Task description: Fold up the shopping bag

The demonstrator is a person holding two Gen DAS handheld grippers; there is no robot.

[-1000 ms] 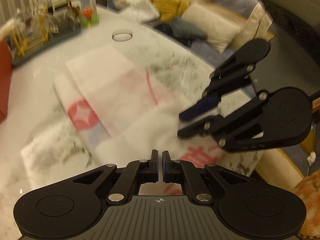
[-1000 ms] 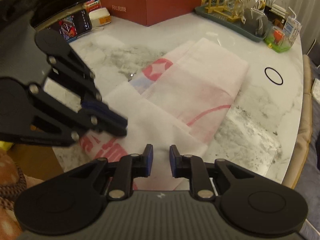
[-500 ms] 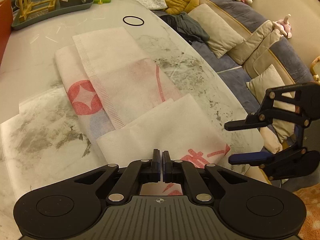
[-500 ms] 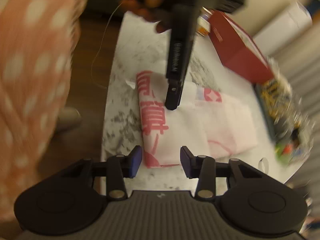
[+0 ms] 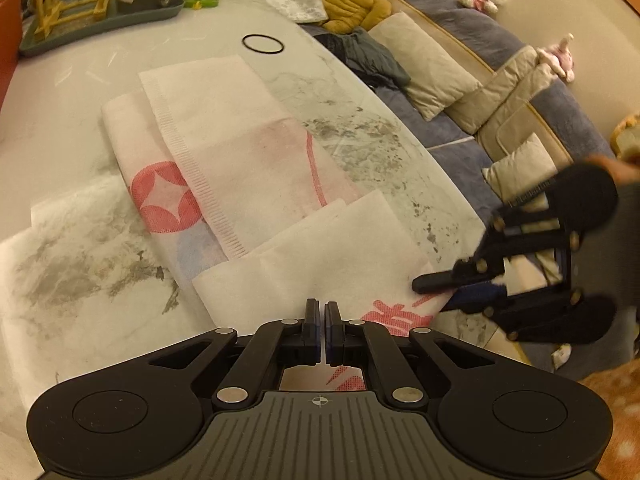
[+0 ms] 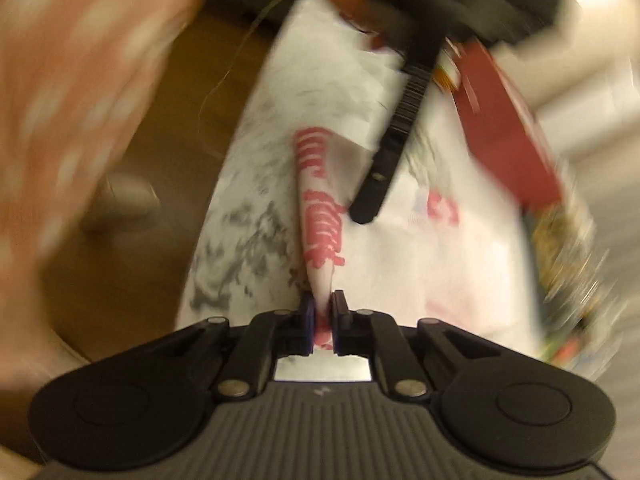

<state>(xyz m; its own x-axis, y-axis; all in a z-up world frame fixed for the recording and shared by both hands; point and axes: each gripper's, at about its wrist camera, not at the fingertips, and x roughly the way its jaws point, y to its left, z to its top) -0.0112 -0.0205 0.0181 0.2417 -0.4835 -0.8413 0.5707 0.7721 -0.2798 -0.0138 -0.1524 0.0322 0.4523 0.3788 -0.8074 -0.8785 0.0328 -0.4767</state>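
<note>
The shopping bag (image 5: 256, 184) is showing as thin, matt nonwoven cloth with a ribbed stitched seam and red print. The desk (image 5: 360, 136) is gleaming as glossy white marble with grey veins. The tongs (image 5: 320, 320) are looking like matt black plastic with bright metal rivets.

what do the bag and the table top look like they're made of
Bag: looks like thin non-woven fabric, matte white with red print; a dotted weave and a ribbed, pressed seam show, and it folds softly.
Table top: seemingly polished marble or a marble-look slab, white with grey veining and a glossy sheen; which one cannot be told.
</note>
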